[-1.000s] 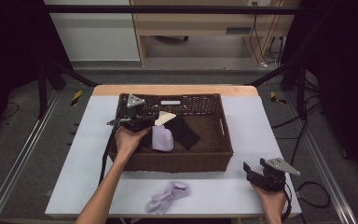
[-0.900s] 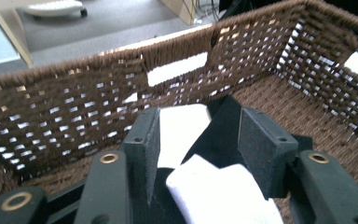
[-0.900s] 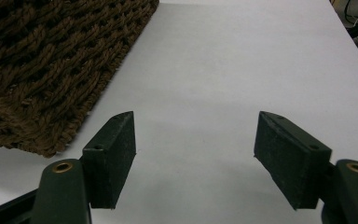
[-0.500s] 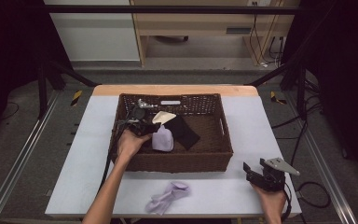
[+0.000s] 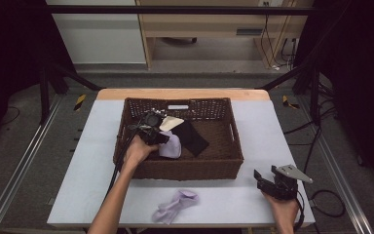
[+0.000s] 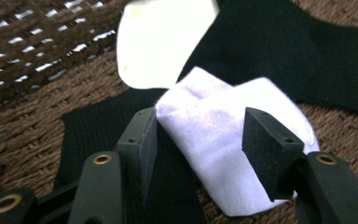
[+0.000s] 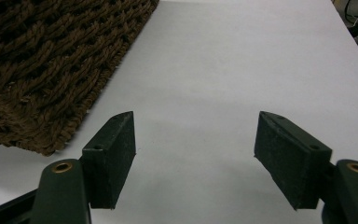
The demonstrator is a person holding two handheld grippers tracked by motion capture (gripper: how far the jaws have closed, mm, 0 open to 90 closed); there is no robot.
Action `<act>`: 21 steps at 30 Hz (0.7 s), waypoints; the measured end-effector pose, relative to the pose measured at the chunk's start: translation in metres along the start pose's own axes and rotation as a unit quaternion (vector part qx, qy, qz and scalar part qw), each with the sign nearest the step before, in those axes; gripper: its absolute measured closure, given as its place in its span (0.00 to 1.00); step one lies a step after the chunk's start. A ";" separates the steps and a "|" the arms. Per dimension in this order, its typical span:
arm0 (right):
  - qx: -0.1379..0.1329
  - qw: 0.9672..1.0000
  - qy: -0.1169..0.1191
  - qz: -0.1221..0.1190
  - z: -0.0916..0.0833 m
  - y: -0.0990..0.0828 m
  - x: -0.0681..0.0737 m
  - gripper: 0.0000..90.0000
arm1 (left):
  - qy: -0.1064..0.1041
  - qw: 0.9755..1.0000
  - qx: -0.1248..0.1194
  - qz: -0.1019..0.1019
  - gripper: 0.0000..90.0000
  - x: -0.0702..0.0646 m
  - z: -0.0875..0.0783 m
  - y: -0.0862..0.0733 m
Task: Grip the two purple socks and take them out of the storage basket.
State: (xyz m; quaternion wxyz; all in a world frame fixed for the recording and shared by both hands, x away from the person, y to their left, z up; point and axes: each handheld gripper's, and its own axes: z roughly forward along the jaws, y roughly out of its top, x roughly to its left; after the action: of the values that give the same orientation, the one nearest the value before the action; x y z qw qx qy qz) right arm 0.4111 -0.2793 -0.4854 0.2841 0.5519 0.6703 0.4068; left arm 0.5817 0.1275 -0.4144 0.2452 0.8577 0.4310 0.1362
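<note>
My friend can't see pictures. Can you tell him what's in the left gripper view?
Two open black jaws of the left gripper straddle a pale lilac sock without pressing it. The sock lies on a black sock beside a cream sock in a brown woven basket.

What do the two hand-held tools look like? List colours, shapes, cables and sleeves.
The left black two-jaw tongs have flat rectangular pads, brass-coloured rivets at the joints and a black cable trailing down the forearm. The right black two-jaw tongs match, and in the high view carry a grey three-cornered plate on top. Both forearms are sleeveless.
</note>
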 end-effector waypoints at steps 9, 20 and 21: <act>0.002 1.000 0.001 0.000 0.001 0.000 0.000 0.32 | -0.010 0.999 0.031 0.007 0.72 -0.001 0.005 0.001; 0.001 1.000 0.000 0.000 0.000 0.000 0.000 0.32 | -0.012 1.000 0.000 0.002 0.92 0.000 -0.001 0.000; 0.001 1.000 0.000 0.000 0.000 0.000 0.000 0.32 | -0.012 1.000 0.006 -0.004 0.73 0.001 0.001 0.000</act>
State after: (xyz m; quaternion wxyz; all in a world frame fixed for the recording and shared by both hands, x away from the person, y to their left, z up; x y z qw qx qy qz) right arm 0.4112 -0.2792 -0.4854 0.2840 0.5521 0.6706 0.4059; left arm 0.5835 0.1279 -0.4153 0.2461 0.8589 0.4323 0.1218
